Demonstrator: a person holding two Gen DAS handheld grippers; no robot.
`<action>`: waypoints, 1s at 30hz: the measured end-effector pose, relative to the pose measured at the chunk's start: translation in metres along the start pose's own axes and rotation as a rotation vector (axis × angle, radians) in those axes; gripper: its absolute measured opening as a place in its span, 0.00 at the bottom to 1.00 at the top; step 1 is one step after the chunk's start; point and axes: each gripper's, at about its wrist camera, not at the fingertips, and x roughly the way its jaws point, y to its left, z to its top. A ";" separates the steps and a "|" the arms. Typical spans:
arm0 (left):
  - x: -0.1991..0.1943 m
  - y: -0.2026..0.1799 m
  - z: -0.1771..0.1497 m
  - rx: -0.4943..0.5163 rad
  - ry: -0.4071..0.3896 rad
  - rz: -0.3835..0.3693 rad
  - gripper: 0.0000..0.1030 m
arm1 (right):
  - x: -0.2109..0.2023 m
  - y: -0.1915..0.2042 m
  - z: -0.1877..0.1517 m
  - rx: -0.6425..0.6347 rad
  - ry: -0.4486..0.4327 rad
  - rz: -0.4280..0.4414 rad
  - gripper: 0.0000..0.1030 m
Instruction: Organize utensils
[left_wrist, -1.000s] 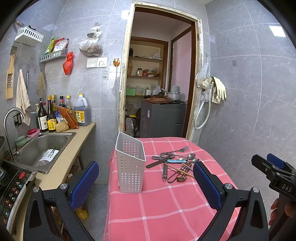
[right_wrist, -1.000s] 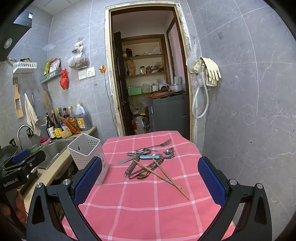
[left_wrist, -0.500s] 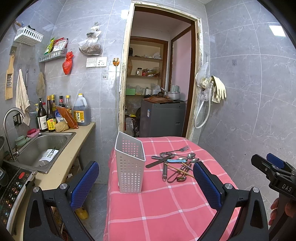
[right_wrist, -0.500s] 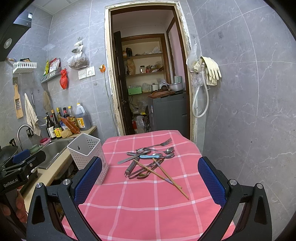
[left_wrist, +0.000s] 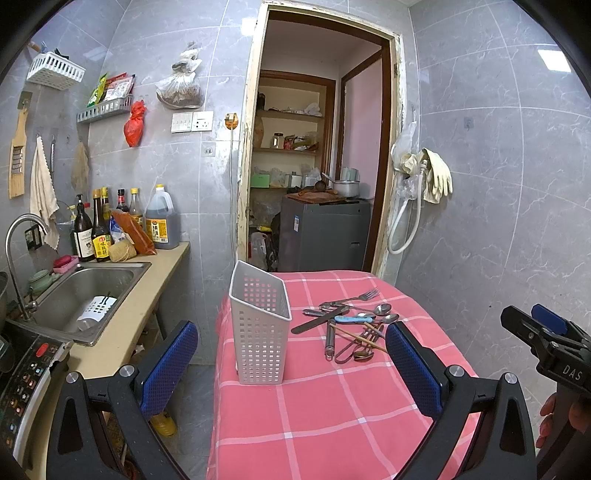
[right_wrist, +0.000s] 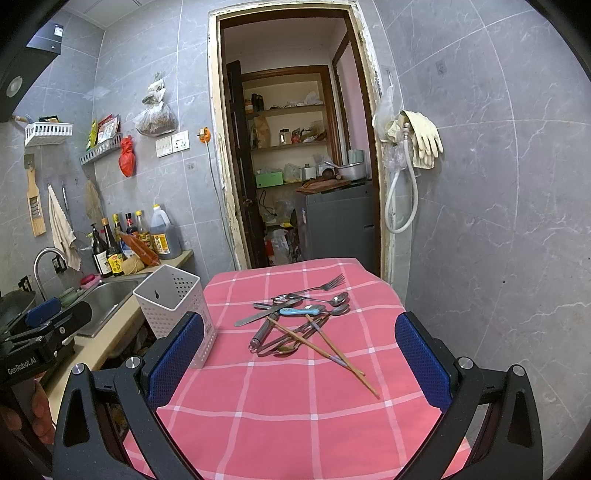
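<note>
A pile of utensils (right_wrist: 299, 321) lies on the pink checked tablecloth (right_wrist: 295, 417): a fork (right_wrist: 325, 286), spoons, a knife, a blue-handled spoon (right_wrist: 297, 311) and wooden chopsticks (right_wrist: 332, 354). The pile also shows in the left wrist view (left_wrist: 351, 325). A white perforated utensil holder (left_wrist: 260, 321) stands upright at the table's left side, empty as far as I see; it also shows in the right wrist view (right_wrist: 173, 306). My left gripper (left_wrist: 291, 362) is open and empty, near the holder. My right gripper (right_wrist: 299, 362) is open and empty, short of the pile.
A counter with a steel sink (left_wrist: 85, 295) and bottles (left_wrist: 99, 232) runs along the left. An open doorway (left_wrist: 317, 166) with a grey cabinet is behind the table. A tiled wall with hanging gloves (left_wrist: 432, 177) stands to the right.
Both views have shifted only very slightly. The utensils and holder have not moved, and both grippers stay open.
</note>
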 end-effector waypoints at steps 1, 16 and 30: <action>0.000 0.000 0.000 0.000 0.000 0.000 0.99 | 0.002 0.000 -0.002 0.000 0.001 0.001 0.99; 0.012 0.003 -0.004 -0.003 0.021 0.004 0.99 | 0.014 -0.001 -0.011 -0.010 -0.004 0.006 0.99; 0.037 -0.007 -0.004 0.019 0.091 0.022 0.99 | 0.030 -0.007 0.006 -0.062 0.016 0.037 0.99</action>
